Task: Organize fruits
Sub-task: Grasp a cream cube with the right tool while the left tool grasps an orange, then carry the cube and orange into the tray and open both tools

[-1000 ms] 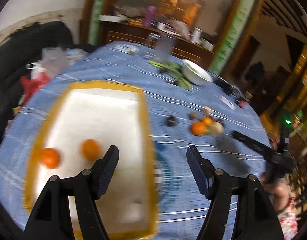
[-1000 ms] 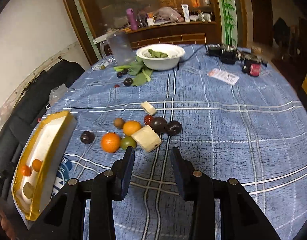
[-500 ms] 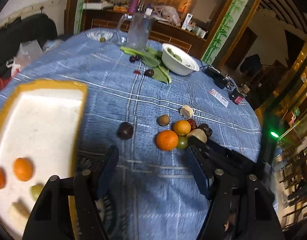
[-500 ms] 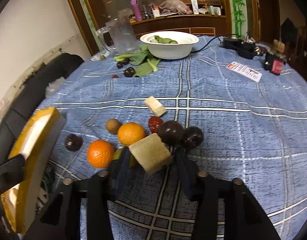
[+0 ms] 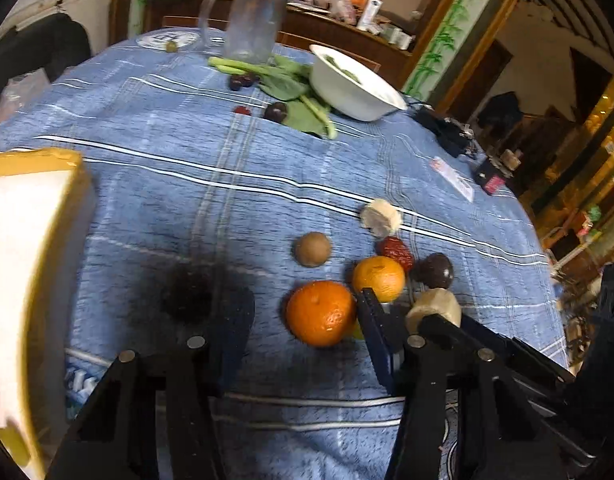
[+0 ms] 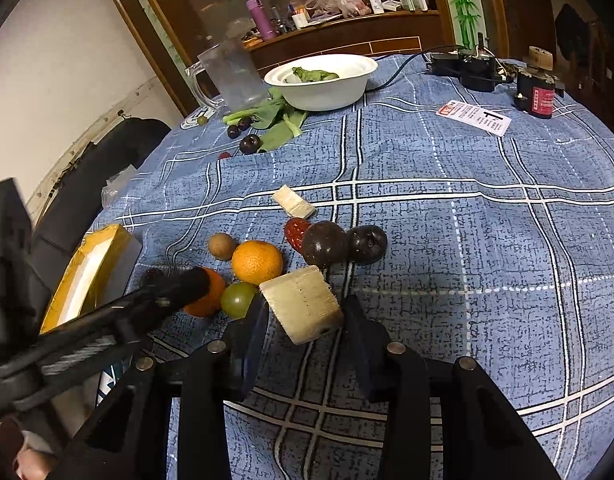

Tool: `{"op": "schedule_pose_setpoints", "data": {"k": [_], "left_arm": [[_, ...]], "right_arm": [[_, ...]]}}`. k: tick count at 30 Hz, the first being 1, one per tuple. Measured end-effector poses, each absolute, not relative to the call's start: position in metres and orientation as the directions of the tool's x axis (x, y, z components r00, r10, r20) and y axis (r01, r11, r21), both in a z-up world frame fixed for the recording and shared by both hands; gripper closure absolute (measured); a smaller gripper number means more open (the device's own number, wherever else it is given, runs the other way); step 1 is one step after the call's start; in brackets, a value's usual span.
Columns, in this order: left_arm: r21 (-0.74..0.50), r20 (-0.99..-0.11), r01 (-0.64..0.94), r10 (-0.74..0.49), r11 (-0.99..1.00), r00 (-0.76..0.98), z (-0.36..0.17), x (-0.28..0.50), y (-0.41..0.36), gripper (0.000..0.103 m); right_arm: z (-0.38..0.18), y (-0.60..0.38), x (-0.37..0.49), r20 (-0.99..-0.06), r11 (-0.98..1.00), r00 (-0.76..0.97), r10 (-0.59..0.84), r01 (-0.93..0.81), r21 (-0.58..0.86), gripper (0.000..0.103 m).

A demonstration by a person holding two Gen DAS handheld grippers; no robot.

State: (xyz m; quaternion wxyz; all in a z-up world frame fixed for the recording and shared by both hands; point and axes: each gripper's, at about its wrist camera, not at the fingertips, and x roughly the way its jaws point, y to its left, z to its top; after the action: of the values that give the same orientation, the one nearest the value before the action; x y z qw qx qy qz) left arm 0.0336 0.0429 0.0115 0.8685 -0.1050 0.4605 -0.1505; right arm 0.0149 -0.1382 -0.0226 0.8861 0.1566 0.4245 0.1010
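The left tool is over the fruit cluster on the bench, which is covered in a blue checked cloth; its jaws are closing with the large orange between them, and its right finger appears to touch the fruit while the blurred left finger is apart from it, so not yet a grip. The right tool is clenched on a pale, beige cut block, one finger on each side of it. Around the block: a green fruit just left of it, a second orange behind, a small brown fruit beside that orange, a red date-like fruit, and two dark plums touching one another. A smaller pale block lies a little farther back. A blurred dark fruit lies by the left tool's left finger. The yellow-rimmed white tray is at the left of the bench, well apart from the cluster. At the far side are a white bowl, leafy greens and a clear jug.
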Motion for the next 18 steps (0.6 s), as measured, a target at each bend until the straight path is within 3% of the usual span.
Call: {"op": "schedule_pose_setpoints", "data": {"k": [2,5,11,18], "left_arm": [[-0.292,-0.764,0.205,-0.356,0.934,0.537,0.012,0.03,0.035,0.068],[-0.223,-0.758,0.236,-0.321,0.946,0.568,0.015,0.022,0.026,0.068],[-0.27,-0.73,0.217,-0.346,0.938,0.589,0.026,0.014,0.038,0.069],[-0.269,-0.64,0.22,-0.345,0.938,0.686,0.076,-0.032,0.082,0.068]], "right_arm": [[-0.023,-0.139,0.014,-0.721,0.93,0.619,0.312,-0.043,0.366,0.062],[-0.023,-0.139,0.015,-0.72,0.93,0.621,0.31,-0.041,0.365,0.062],[-0.014,-0.14,0.01,-0.69,0.932,0.661,0.295,-0.04,0.36,0.062],[-0.006,-0.135,0.003,-0.652,0.929,0.691,0.31,-0.076,0.362,0.062]]}}
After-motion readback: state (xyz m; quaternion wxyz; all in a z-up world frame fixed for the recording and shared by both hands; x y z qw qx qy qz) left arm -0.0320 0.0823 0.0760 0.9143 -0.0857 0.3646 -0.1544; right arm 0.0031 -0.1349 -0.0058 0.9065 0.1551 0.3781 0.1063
